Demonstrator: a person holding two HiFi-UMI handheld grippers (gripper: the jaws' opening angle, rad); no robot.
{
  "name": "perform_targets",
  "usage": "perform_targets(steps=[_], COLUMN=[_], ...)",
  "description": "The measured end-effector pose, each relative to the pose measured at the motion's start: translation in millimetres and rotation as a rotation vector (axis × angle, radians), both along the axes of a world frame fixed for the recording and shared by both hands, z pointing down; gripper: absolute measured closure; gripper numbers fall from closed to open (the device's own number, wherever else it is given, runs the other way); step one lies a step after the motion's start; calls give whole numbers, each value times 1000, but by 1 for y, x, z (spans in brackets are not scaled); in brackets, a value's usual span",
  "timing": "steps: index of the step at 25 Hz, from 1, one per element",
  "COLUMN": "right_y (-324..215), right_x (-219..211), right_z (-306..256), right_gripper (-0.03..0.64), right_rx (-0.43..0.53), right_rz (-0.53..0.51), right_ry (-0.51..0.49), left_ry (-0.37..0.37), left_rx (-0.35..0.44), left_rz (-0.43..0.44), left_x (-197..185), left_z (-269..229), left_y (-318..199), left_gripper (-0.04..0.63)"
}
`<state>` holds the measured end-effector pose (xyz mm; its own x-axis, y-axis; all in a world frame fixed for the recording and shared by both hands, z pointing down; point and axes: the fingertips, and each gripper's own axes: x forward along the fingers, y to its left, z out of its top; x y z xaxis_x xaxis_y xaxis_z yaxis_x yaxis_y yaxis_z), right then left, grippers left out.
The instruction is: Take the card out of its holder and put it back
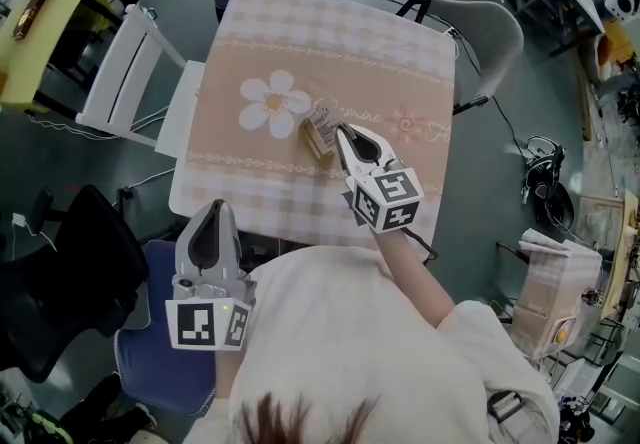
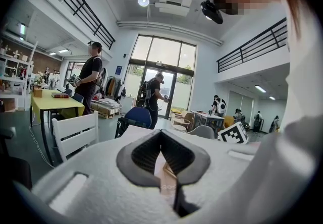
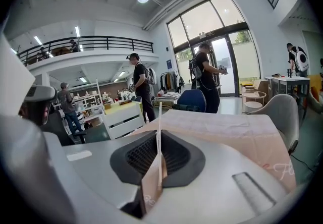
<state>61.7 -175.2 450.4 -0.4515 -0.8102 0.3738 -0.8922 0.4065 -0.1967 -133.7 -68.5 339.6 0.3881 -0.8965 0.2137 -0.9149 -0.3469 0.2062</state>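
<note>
Right gripper (image 3: 159,136), nearest the lens in its own view: jaws closed on the card (image 3: 158,115), a thin white sheet seen edge-on and upright, with most of it standing above the pads. The card probably weighs almost nothing. It is stiff enough to stand unsupported but liable to bow or crease if pinched hard, and its smooth faces may slip. The best hold is flat across both faces near one edge, as here, leaving the opposite edge free to find the slot. A brown wedge under the card may be the holder or the table covering; the right gripper view does not settle which. From the head view the small wooden holder (image 1: 316,140) sits about midway between the left and right edges of the cloth-covered table (image 1: 400,72), a little toward the near edge, directly at the jaw tips. Whether the card's lower edge has cleared the slot cannot be told, and nothing else is seen in the holder. Being light, the holder may lift or tip with the card. Left gripper (image 1: 212,208): jaws together on nothing, held off the near left corner.
</note>
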Motion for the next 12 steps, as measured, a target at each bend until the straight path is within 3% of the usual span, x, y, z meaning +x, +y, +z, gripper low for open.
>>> perform_targets(steps=[12], right_y=[13], right_x=[10], right_z=[-88], right_gripper=[602], right_rx=[169], right_rz=[12], right_ry=[-99], left_ry=[-4], left_rx=[34], left_rz=[12], left_x=[3], left_z=[-8], left_y=[4], left_gripper=[595])
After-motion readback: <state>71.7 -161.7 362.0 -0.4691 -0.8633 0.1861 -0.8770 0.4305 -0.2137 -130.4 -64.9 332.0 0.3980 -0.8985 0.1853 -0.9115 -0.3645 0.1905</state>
